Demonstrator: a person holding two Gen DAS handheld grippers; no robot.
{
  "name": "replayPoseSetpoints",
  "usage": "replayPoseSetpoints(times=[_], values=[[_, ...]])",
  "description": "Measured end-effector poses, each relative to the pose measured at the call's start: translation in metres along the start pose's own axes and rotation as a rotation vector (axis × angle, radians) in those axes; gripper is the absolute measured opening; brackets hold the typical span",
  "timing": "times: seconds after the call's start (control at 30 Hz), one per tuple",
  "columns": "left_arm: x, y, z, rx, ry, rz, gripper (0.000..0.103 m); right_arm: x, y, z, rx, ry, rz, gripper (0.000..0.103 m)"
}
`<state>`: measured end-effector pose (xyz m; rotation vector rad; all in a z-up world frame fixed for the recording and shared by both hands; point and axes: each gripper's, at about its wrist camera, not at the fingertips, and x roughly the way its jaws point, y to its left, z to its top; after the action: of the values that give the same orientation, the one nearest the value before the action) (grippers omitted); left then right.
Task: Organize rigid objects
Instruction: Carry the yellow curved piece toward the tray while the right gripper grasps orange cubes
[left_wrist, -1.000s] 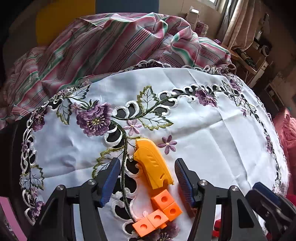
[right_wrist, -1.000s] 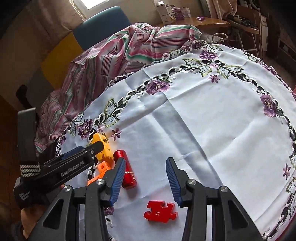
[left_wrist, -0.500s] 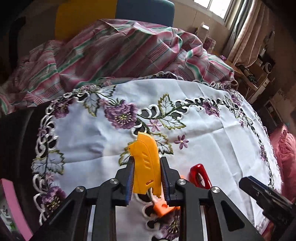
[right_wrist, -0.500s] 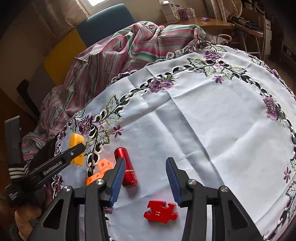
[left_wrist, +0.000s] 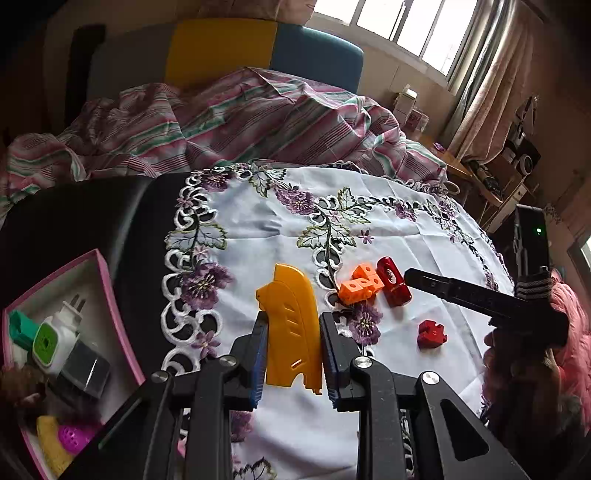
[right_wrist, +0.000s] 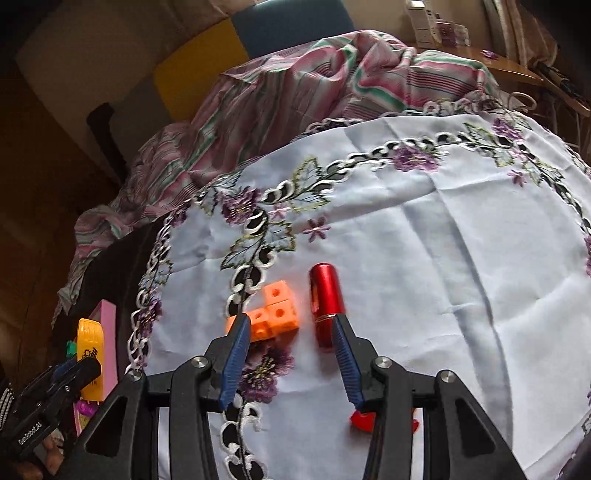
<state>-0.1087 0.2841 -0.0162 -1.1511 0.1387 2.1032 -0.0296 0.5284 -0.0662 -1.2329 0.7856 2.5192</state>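
Left gripper (left_wrist: 291, 343) pinching yellow cutter (left_wrist: 291, 325) upright between its pads, pink box (left_wrist: 110, 302) down to its left: best carried over the rim, then released low; right gripper (right_wrist: 286, 354) spread, empty, orange cubes (right_wrist: 271, 314) just ahead.

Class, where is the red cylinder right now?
In the right wrist view, the red cylinder lies on the white tablecloth, just right of the orange cubes.

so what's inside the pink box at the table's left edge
In the pink box: a green and white plug adapter, a teal piece, a dark block, yellow and magenta items. Its near end is hidden.
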Motion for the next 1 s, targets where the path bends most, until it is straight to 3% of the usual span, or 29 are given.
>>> replayPoseSetpoints(times=[0.13, 0.47, 0.63, 0.73, 0.77, 0.93, 1.0], values=[[-0.032, 0.016, -0.016, -0.023, -0.034, -0.007, 0.026, 0.015, 0.029, -0.006, -0.137, 0.042, -0.02, 0.046], [-0.102, 0.074, -0.045, -0.096, -0.111, 0.056, 0.026, 0.072, 0.053, 0.003, -0.315, 0.139, -0.181, 0.07], [-0.13, 0.117, -0.066, -0.151, -0.126, 0.137, 0.026, 0.094, 0.048, 0.007, -0.302, 0.195, -0.201, 0.07], [-0.138, 0.136, -0.083, -0.19, -0.116, 0.172, 0.026, 0.096, 0.05, 0.007, -0.311, 0.183, -0.212, 0.07], [-0.137, 0.14, -0.088, -0.206, -0.108, 0.175, 0.026, 0.095, 0.051, 0.007, -0.307, 0.177, -0.21, 0.059], [-0.133, 0.144, -0.112, -0.235, -0.086, 0.192, 0.026, 0.084, 0.074, -0.01, -0.365, 0.202, -0.188, 0.06], [-0.13, 0.142, -0.118, -0.228, -0.079, 0.198, 0.026, 0.073, 0.087, -0.023, -0.388, 0.209, -0.136, 0.06]])
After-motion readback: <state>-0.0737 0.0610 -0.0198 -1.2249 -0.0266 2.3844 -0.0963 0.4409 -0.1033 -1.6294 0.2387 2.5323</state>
